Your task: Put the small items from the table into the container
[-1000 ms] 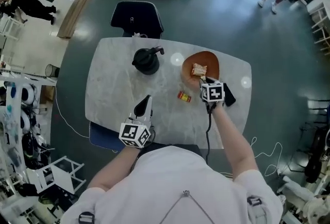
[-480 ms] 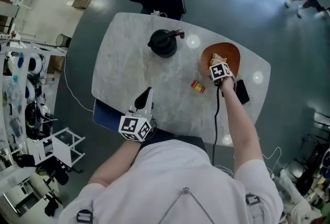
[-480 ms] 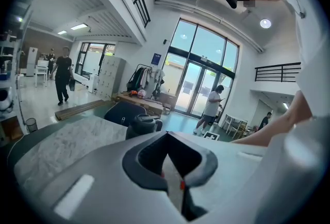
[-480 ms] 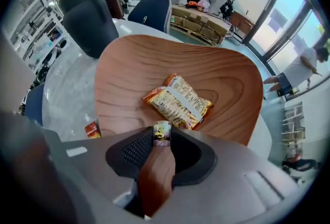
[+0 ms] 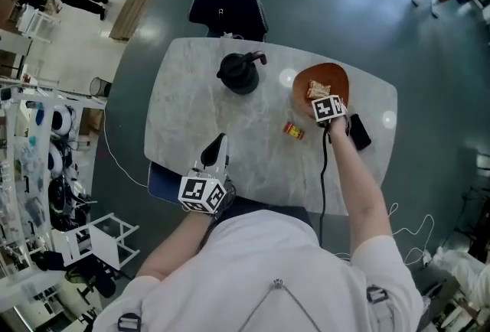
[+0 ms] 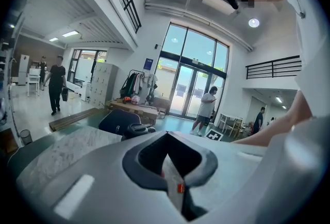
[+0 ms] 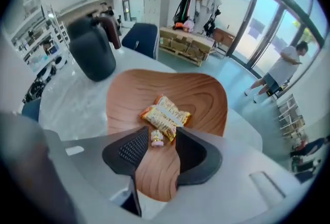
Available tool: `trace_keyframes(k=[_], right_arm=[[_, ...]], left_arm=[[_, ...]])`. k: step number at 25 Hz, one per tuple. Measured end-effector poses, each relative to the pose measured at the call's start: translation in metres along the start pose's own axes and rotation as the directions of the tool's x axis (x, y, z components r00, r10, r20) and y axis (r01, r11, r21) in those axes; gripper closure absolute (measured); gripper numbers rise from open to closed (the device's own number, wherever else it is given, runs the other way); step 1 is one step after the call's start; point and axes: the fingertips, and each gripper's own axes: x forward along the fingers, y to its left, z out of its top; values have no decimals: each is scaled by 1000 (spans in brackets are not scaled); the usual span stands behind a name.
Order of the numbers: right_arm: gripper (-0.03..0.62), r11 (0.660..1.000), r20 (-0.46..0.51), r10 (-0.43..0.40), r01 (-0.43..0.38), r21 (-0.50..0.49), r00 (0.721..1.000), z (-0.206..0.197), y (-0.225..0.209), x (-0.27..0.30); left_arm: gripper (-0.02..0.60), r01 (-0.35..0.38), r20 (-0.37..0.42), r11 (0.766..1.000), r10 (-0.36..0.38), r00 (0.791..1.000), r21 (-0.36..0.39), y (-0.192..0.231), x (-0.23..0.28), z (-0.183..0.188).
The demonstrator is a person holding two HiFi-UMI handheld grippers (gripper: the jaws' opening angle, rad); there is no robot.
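Lowered right gripper (image 7: pixel 162 134) over brown leaf-shaped wooden dish (image 7: pixel 202 98); opening jaws to release small pink candy (image 7: pixel 156 138) beside orange snack packet (image 7: pixel 165 113); holding left gripper (image 6: pixel 166 148) closed, empty, parked clear.

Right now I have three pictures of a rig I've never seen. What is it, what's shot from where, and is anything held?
There is no robot. A person holds a pair of tongs in each hand. The top-down picture comes from a camera on their head. The other two come from cameras riding on each pair, looking along its jaws.

On the marble table are a black jug, a wooden tray with a snack packet, a small red item and a black flat object.

The right tongs are over the tray with the jaws opening. A small wrapped sweet lies on the wood between them. The left tongs hover over the table's near edge, jaws together, apparently empty.
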Motion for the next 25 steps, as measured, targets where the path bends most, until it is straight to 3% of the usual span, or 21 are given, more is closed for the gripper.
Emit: trace_keyframes(k=[2,4,6,9,12,14,18,25], right_arm=[[399,999,152,-3,-5,49,988,16,1,-46],[398,996,338,-25,-6,88,941,35,0,-101],[399,994,530,-60,1,111,846,52,2,-172],[399,995,743,-70,-7,100,665,59,23,-292],[399,993,855,-68,-47,108,514,49,38,-383],[399,983,892,-98,-97,156,442,36,38,-419],[401,947,903,-174,-184,263,394,3,33,-446],[402,933,897,-186,-215,290,402,-13,44,-450]], left_arm=[[578,24,11,1000,-24,1000,12,-5,-1,7],[578,62,31,997,-63,998,34,-11,7,16],[578,100,52,993,-104,993,64,-23,17,30],[578,158,90,982,-168,982,100,-52,24,54],[578,222,140,967,-238,961,122,-87,27,78],[578,263,170,956,-283,944,134,-108,28,93],[578,303,193,940,-331,924,158,-137,25,108],[578,317,212,938,-341,916,140,-148,14,113]])
